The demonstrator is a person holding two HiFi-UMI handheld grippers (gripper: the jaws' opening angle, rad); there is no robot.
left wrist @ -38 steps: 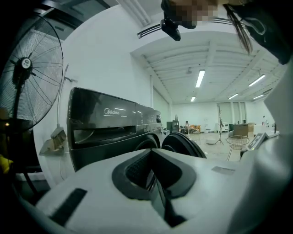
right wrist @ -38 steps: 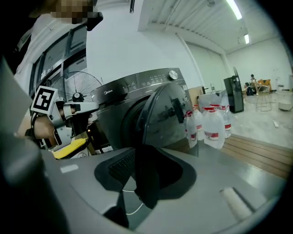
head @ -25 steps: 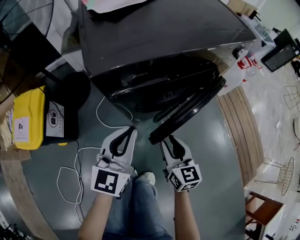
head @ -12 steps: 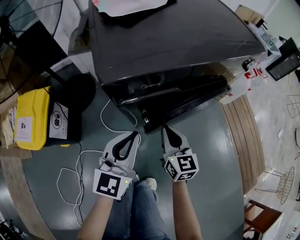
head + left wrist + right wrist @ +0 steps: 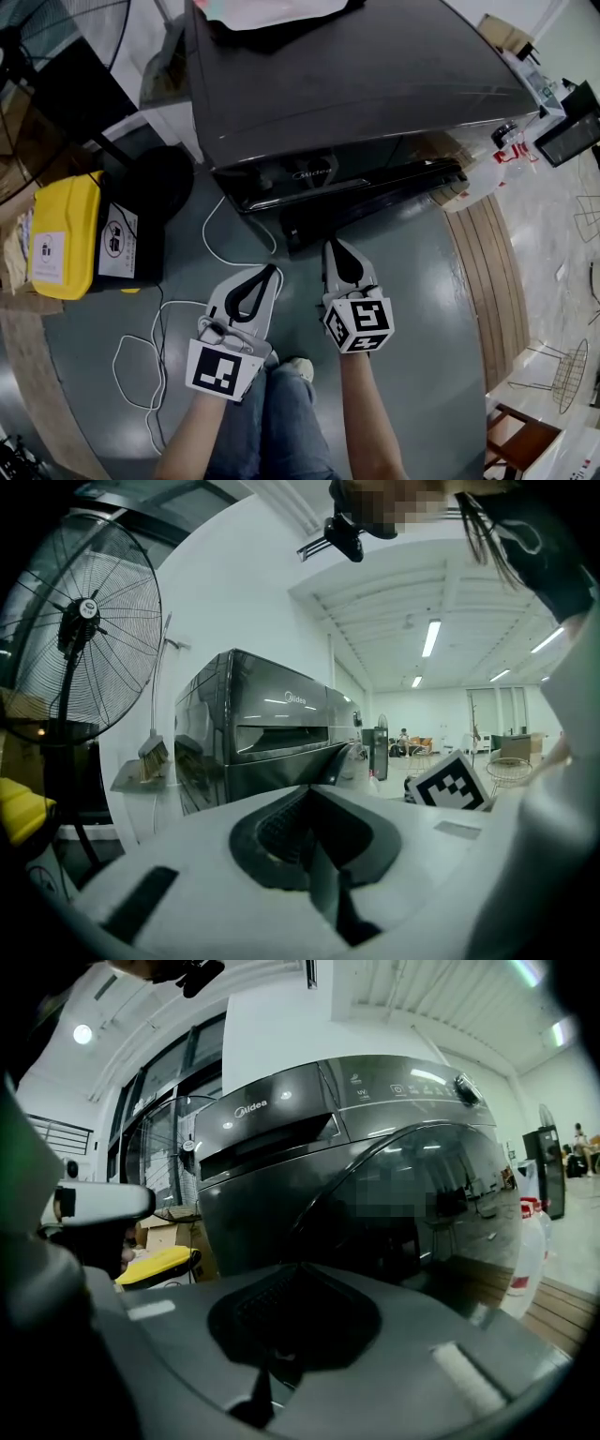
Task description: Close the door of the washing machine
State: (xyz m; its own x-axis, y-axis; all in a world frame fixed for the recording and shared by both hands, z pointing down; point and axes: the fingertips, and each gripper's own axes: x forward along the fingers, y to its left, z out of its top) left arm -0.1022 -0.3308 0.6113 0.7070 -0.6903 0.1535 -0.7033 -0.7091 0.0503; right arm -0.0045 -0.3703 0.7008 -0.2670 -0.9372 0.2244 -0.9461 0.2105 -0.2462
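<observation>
Grey polished floor (image 5: 431, 309), workshop-type room; a standing fan (image 5: 84, 611) and a yellow box (image 5: 61, 234) off to the left, and a white cable (image 5: 211, 248) loose on the floor.

- Right gripper (image 5: 329, 244): jaws fully together, nothing between them. Tips point at the machine front and sit just beside the lower edge of the door (image 5: 375, 192). Cannot tell whether they touch it.
- Left gripper (image 5: 273, 268): jaws also look closed and empty. It is held lower and further left, apart from the door and aimed past its left end.
- The door seen from above is a dark band lying along the front of the washing machine (image 5: 356, 75), its long axis running from lower left to upper right. In the right gripper view the round glass (image 5: 412, 1213) fills the frame straight ahead and reads as flush, or very nearly, with the cabinet.
- Judgement: the right hand is the nearer one and is already lined up square to the door face. If the latch has not caught, the remaining move is a short push straight ahead with the closed tips, near the door's left end. Whether it has latched cannot be read from here.
</observation>
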